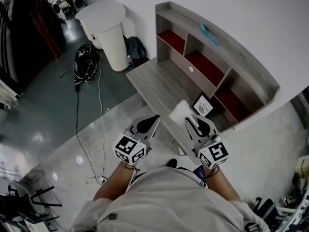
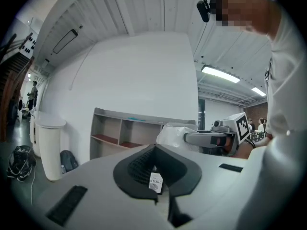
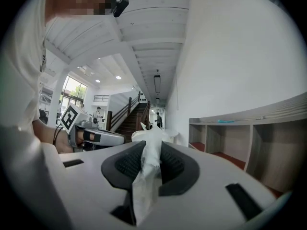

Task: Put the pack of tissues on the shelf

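The white pack of tissues [image 1: 178, 111] hangs over the desk's front edge, with my right gripper [image 1: 189, 121] shut on it. In the right gripper view its crumpled plastic [image 3: 148, 166] is pinched between the dark pads. My left gripper [image 1: 155, 117] hovers beside it to the left, jaws a narrow slit apart with nothing in them; in its own view the pack [image 2: 175, 135] shows to the right. The grey shelf [image 1: 251, 66] with red-floored compartments stands at the back of the desk, beyond both grippers.
A wooden desk [image 1: 154, 81] carries the shelf and a small framed card [image 1: 203, 105]. A teal object [image 1: 210, 34] lies on the shelf's top. Left of the desk stand a white round pedestal [image 1: 104, 30], a backpack [image 1: 136, 47] and a black bag [image 1: 84, 62] with a cable.
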Available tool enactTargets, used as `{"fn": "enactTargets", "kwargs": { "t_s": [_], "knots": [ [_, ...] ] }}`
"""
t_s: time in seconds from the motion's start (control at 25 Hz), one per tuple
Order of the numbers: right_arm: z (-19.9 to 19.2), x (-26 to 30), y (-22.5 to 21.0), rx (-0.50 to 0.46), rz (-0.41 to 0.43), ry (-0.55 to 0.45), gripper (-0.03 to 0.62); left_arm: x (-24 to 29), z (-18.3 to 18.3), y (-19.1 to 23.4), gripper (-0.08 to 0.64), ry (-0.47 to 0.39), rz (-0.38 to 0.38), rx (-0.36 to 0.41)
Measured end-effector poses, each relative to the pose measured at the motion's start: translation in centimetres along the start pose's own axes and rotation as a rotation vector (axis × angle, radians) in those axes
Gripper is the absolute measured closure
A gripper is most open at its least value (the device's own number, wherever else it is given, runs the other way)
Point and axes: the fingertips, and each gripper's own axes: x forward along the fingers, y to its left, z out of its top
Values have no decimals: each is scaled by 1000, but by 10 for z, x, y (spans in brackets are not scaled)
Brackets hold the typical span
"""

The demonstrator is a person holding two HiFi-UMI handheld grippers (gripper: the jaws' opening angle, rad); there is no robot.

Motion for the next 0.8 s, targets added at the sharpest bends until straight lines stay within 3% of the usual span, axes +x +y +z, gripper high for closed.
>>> {"fn": "enactTargets", "kwargs": {
  "t_s": [0.4,0.8],
  "knots": [
    [-14,-33,-87,5,-150,2,499,100,-2,-20,546,17,-136,13],
    [-35,-57,-141,38,-296,52,500,174,-21,-32,546,52,-276,-24]
  ]
}}
